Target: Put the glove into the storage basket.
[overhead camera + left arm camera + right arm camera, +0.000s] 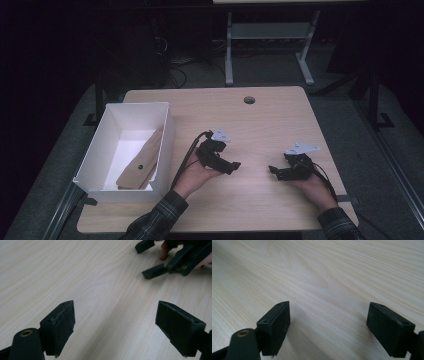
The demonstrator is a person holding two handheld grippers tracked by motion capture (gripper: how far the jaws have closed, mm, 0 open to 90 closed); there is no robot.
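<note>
Both grippers sat idle on the desk (260,115). My left hand-held gripper (231,167) had its jaws wide apart with nothing between them, and so did my right hand-held gripper (274,171); the two faced each other, close but apart. The brown cardboard piece (142,165) already lay inside the white box (165,145) at the desk's left edge. I judged the job about done, with nothing left to grab.
</note>
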